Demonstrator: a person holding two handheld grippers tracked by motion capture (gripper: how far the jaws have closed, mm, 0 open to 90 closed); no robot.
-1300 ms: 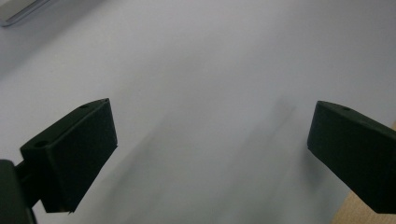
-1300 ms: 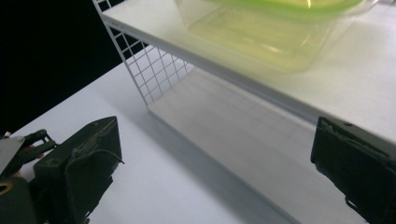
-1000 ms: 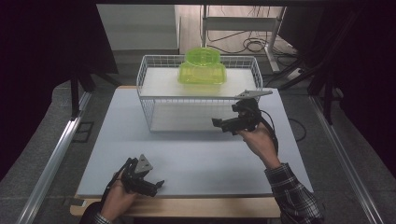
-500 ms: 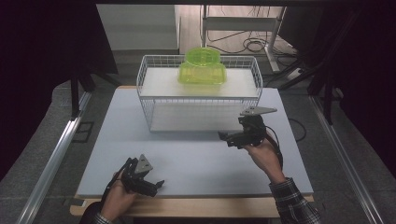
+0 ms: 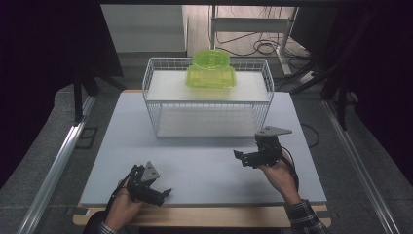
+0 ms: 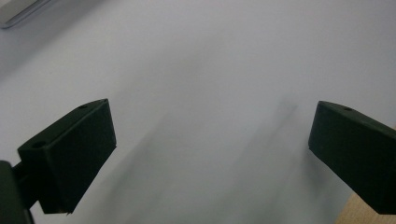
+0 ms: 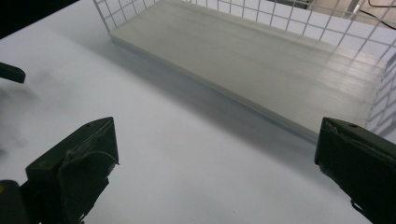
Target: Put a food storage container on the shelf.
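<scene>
A lime-green see-through container (image 5: 211,69) sits on the top shelf of a white wire rack (image 5: 150,109) at the back of the table. The lower shelf (image 7: 252,60) is bare. In the high view my right gripper (image 5: 239,159) is held low over the white tabletop (image 5: 195,161), in front of the rack's right end and pointing left. Its jaws stand wide apart in the right gripper view, so the right gripper (image 7: 217,140) is open on nothing. Near the front left edge, my left gripper (image 5: 161,192) is open, and over bare tabletop in the left gripper view (image 6: 210,126).
The rack's wire wall (image 7: 299,18) rises ahead of the right gripper. A wooden edge (image 5: 204,217) runs under the table's front. Metal rails (image 5: 58,161) flank the table on the floor, and cables (image 5: 263,48) lie behind the rack.
My right gripper has drawn back from the rack's right front corner toward the person and come lower over the table. The left gripper has stayed in place.
</scene>
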